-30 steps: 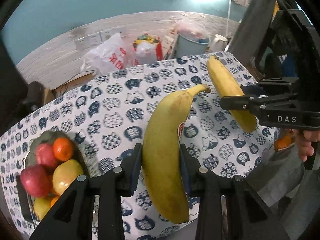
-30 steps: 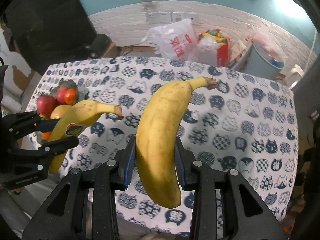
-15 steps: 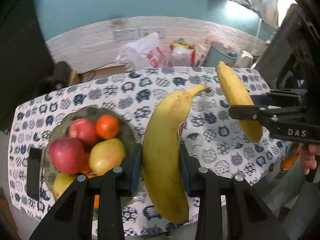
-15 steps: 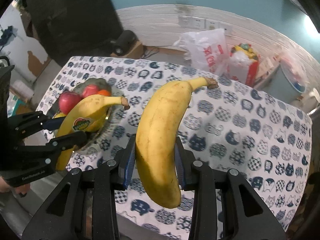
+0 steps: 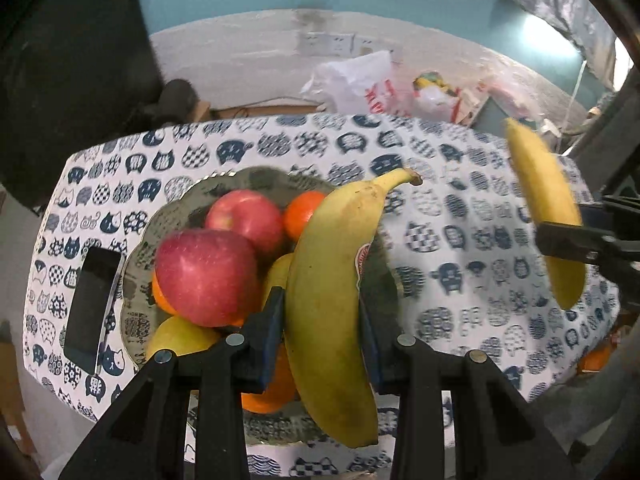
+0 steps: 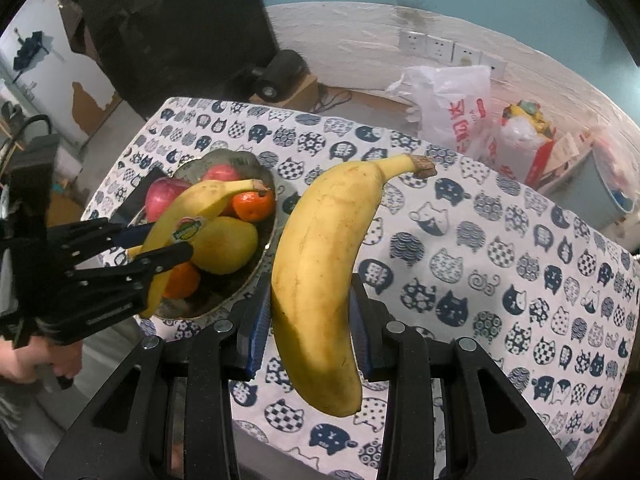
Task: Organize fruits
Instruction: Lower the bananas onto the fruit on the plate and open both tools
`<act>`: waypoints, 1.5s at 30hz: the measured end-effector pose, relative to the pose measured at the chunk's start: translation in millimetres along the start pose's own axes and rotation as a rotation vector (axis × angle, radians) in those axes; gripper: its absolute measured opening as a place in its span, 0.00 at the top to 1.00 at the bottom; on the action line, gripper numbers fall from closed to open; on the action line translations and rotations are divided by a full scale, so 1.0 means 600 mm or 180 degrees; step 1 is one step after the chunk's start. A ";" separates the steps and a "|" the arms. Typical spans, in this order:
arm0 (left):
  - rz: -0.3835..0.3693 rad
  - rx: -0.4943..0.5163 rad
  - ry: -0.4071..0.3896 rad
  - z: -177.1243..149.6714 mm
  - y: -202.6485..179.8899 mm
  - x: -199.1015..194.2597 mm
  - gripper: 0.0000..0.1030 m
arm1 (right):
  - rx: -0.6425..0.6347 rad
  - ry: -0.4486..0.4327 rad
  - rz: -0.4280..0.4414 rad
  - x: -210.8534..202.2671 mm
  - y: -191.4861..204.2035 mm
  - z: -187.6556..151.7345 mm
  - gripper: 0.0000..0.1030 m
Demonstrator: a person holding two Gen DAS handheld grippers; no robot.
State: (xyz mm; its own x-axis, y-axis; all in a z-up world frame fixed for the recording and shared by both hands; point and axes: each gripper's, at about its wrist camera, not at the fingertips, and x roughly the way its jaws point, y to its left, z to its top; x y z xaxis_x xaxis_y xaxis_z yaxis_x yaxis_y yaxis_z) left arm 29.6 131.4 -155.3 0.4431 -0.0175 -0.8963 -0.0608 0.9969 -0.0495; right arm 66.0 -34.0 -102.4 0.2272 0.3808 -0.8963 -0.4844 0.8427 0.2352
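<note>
My left gripper [image 5: 322, 334] is shut on a stickered banana [image 5: 336, 280], held over the grey fruit bowl [image 5: 152, 232]. The bowl holds two red apples [image 5: 206, 276], tangerines [image 5: 304, 212] and yellow pears [image 5: 180, 336]. My right gripper [image 6: 310, 328] is shut on a second banana [image 6: 320, 276], hanging above the cat-print tablecloth [image 6: 500, 264] to the right of the bowl [image 6: 256, 272]. In the right wrist view the left gripper [image 6: 156, 248] with its banana [image 6: 192, 216] hovers over the bowl. The right gripper's banana [image 5: 548, 208] shows at the far right of the left wrist view.
A black phone [image 5: 92, 300] lies on the cloth just left of the bowl. Behind the table are white plastic bags [image 6: 456, 108], a speaker [image 6: 280, 72] on a box, wall sockets [image 6: 440, 48] and a dark cabinet [image 6: 160, 20]. A hand [image 6: 36, 364] holds the left gripper.
Both grippers have swept left across the table with their bananas. The left banana has gone from beside the bowl to over it, and the bowl looks nearer and larger.
</note>
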 end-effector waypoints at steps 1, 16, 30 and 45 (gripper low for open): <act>0.0026 -0.0009 0.0013 -0.001 0.003 0.006 0.65 | -0.0005 0.0006 0.0004 0.002 0.002 0.001 0.67; 0.0172 0.0002 0.0216 -0.014 0.010 0.047 0.51 | -0.0044 0.0111 0.0084 0.034 0.027 0.014 0.67; 0.0007 -0.0222 0.0217 -0.031 0.030 0.005 0.28 | -0.0118 0.0131 0.0312 0.050 0.067 0.028 0.67; -0.0089 -0.0933 -0.0034 -0.055 0.150 -0.076 0.28 | 0.0011 0.0265 0.0756 0.096 0.140 0.069 0.67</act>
State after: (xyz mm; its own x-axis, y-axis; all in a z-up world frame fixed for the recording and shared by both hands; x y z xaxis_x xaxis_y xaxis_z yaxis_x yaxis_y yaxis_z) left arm -25.8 219.7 -133.7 0.4576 -0.0422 -0.8882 -0.3036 0.9314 -0.2007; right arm 73.5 74.4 -118.4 0.0370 0.5357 -0.8436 -0.5129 0.7347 0.4440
